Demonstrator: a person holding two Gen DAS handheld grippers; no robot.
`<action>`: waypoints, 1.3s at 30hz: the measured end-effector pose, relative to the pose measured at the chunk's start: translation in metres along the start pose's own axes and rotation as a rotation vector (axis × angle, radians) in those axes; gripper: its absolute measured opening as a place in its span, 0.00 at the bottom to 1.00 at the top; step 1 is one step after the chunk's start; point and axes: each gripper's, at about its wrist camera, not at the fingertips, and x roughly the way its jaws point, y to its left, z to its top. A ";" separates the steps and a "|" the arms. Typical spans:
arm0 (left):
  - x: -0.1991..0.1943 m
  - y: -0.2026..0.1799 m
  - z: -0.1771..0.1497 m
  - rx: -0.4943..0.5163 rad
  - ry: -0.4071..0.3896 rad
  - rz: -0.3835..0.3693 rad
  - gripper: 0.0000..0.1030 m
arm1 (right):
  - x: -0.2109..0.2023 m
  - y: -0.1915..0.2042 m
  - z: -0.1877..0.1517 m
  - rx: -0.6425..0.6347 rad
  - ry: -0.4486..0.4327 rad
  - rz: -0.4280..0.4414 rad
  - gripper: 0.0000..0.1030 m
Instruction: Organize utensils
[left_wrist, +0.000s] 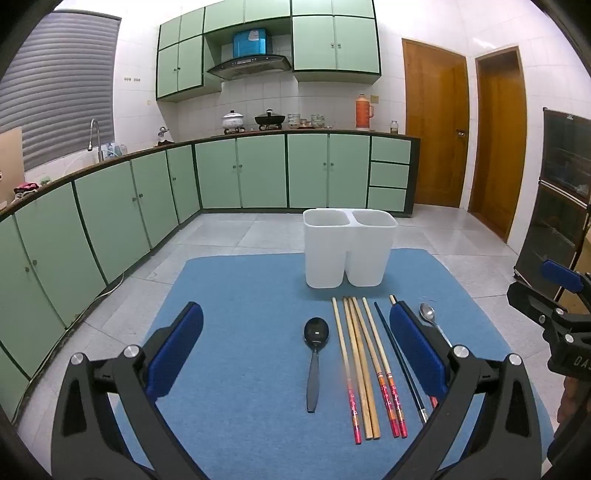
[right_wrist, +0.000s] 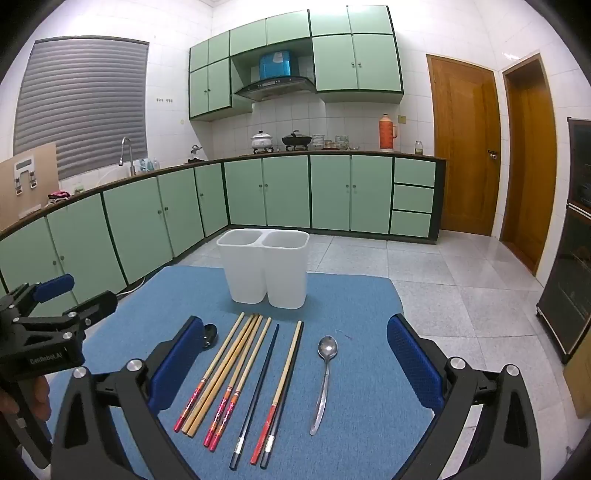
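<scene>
Green kitchen cabinets are ringing the blue mat (right_wrist: 351, 295) you are working over. Your left gripper (left_wrist: 295, 350) and right gripper (right_wrist: 295, 365) are both hovering with jaws spread wide, gripping nothing. Chopsticks (right_wrist: 236, 373) are lying in a neat row, likely for easy single picks, flanked by a black spoon (left_wrist: 316, 354) and a metal spoon (right_wrist: 325, 373). Beyond them, the white holder (right_wrist: 266, 273) is standing empty.

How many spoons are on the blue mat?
2. The black spoon lies left of the row of chopsticks; the silver spoon lies right of it. None seems hidden.
</scene>
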 end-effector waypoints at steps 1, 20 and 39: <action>0.000 0.000 0.000 0.001 0.000 -0.001 0.95 | 0.000 0.000 0.000 0.000 -0.001 0.000 0.94; -0.003 0.007 -0.001 0.005 -0.007 0.009 0.95 | -0.004 -0.004 0.001 0.002 0.001 0.000 0.94; -0.002 0.003 0.003 0.008 -0.007 0.011 0.95 | -0.004 -0.006 0.002 0.001 -0.001 -0.001 0.94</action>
